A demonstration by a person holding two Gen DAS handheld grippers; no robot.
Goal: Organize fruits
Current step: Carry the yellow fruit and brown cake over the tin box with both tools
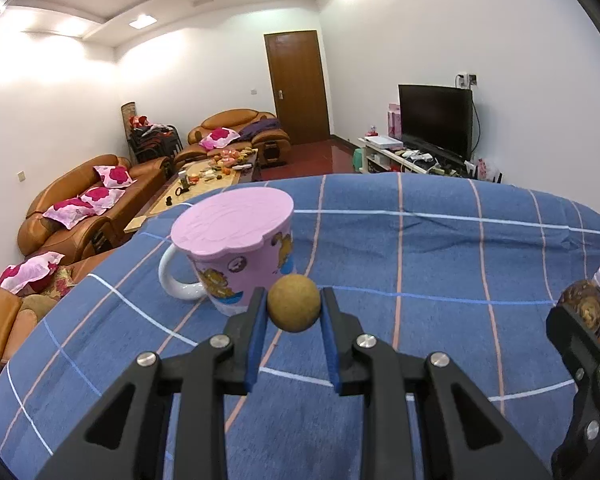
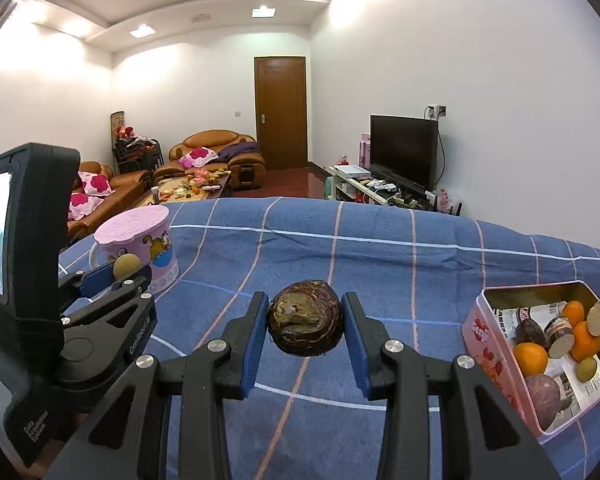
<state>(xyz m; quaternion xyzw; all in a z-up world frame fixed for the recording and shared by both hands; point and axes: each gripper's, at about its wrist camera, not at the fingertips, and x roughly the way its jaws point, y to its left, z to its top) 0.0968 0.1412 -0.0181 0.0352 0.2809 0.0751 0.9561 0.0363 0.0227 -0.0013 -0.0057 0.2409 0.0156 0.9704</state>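
Observation:
My left gripper (image 1: 294,310) is shut on a small tan round fruit (image 1: 294,304) and holds it above the blue checked cloth, just right of a pink lidded mug (image 1: 236,248). My right gripper (image 2: 305,324) is shut on a dark brown mottled fruit (image 2: 306,322), held above the cloth. A pink tin box (image 2: 496,356) at the right holds oranges, dark purple fruits and cut pieces. The left gripper (image 2: 120,272) with its tan fruit (image 2: 126,266) shows at the left of the right wrist view. The right gripper with the brown fruit (image 1: 582,308) shows at the right edge of the left wrist view.
The blue checked cloth (image 1: 420,248) covers the table. The pink mug also shows in the right wrist view (image 2: 140,240). Beyond the table are brown sofas (image 1: 80,208), a cluttered coffee table (image 1: 204,180), a TV (image 1: 436,120) and a door (image 1: 298,88).

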